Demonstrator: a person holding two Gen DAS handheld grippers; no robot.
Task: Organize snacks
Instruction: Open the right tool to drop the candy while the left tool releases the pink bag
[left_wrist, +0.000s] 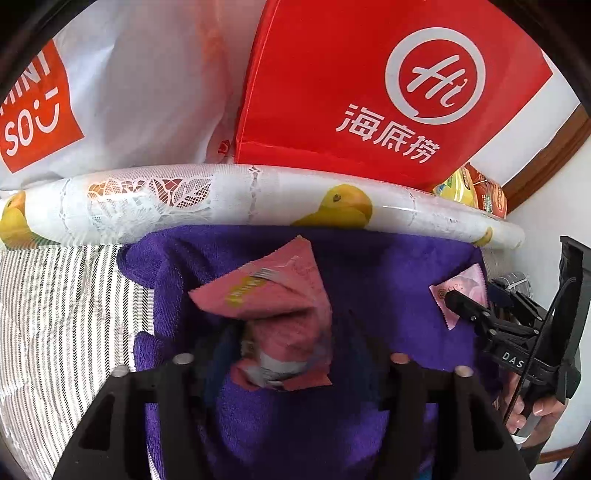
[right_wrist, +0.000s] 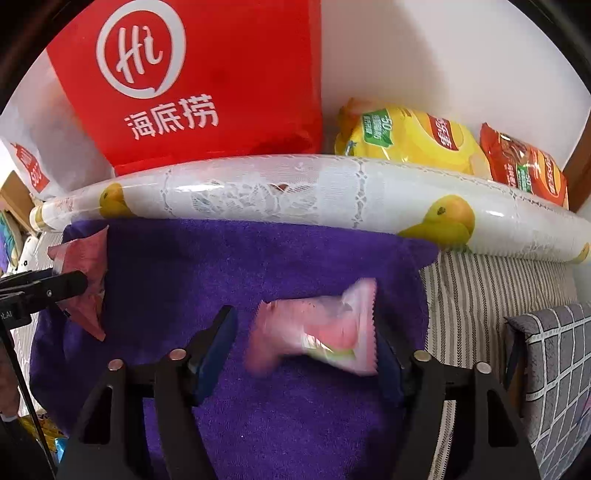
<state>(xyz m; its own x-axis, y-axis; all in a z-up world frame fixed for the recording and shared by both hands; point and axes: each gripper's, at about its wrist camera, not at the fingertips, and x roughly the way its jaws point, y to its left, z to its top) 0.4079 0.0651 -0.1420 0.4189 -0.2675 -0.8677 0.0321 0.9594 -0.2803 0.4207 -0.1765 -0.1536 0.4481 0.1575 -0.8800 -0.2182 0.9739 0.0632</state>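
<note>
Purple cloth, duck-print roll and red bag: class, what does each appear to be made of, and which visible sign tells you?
Purple cloth: likely terry or microfibre, matt, with a fuzzy looped pile.
Duck-print roll: seemingly glossy plastic sheeting, given its bright glare streaks and see-through lace pattern.
Red bag: perhaps non-woven fabric or coated paper; it has a dull sheen and stitched-looking edges, so this stays uncertain.

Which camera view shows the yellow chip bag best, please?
The right wrist view: the yellow chip bag lies in full sight behind the duck-print roll. In the left wrist view only a sliver of it peeks out beside the red Haidilao bag.
</note>
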